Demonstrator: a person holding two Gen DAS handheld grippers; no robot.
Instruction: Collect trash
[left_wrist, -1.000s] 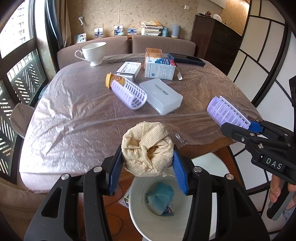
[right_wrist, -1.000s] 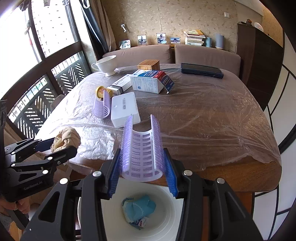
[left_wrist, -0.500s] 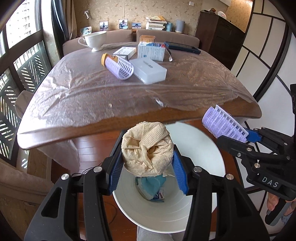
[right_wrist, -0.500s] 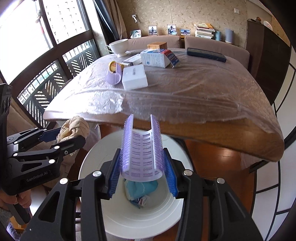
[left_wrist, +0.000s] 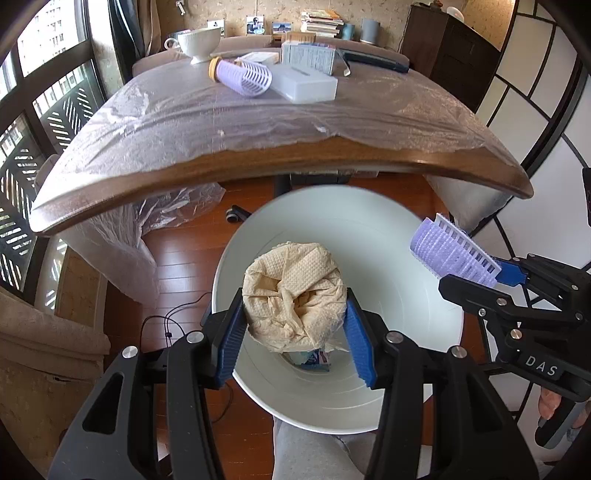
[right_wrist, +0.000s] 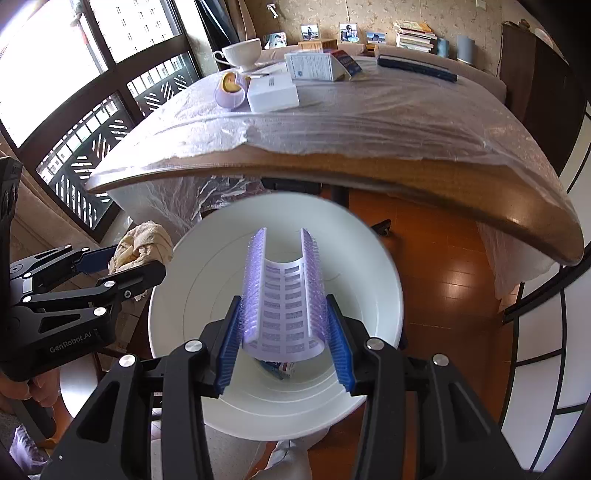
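A crumpled paper wad (left_wrist: 295, 291) is clamped in the left gripper (left_wrist: 293, 328), directly above the white bin (left_wrist: 406, 332) — only a drop is needed. A lilac roller half (right_wrist: 283, 295), its long axis running forward, is pinched in the right gripper (right_wrist: 282, 339) over the same bin. The scraps at the bin's bottom are mostly hidden.

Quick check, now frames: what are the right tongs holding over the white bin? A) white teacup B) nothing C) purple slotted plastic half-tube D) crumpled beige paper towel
C: the right tongs are clamped on the purple slotted plastic half-tube above the round white plastic bin; the beige towel is in the left tongs.
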